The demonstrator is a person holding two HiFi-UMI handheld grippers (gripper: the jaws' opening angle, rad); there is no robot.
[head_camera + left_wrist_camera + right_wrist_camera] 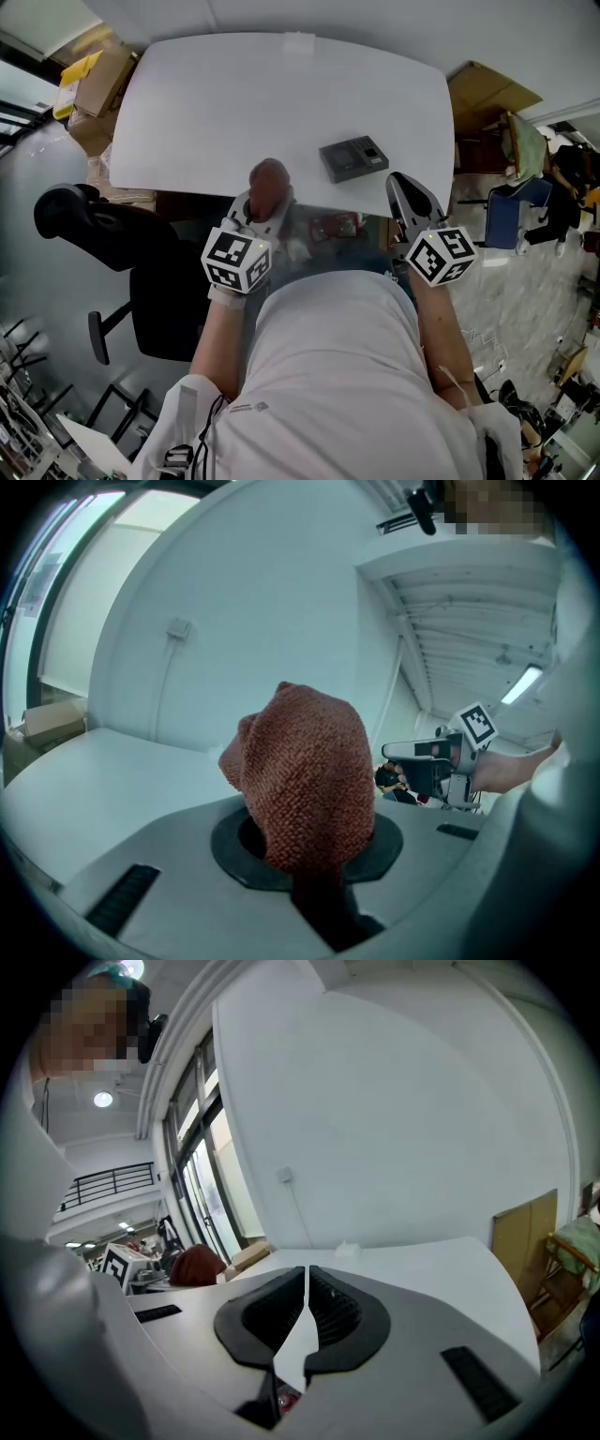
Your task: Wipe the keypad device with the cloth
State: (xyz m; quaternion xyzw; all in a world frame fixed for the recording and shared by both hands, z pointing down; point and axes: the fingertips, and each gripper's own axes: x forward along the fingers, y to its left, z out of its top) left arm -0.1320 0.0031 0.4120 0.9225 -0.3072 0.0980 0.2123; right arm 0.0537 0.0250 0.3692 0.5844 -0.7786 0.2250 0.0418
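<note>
White tabletop (281, 103) fills my forward view, with the keypad device (353, 157) lying flat near its front edge, right of centre. My left gripper (265, 199) is clenched on the cloth (305, 775), a rust-red knitted wad bulging above the jaws and blocking the middle of the left gripper view. My right gripper (307, 1283) has its jaws pressed together with nothing between them. It hangs at the table's front edge, near the device but apart from it. Cardboard boxes (98, 80) crowd the table's left corner, a black office chair (141, 272) stands to my left, and a blue chair (520, 202) stands off to my right.
</note>
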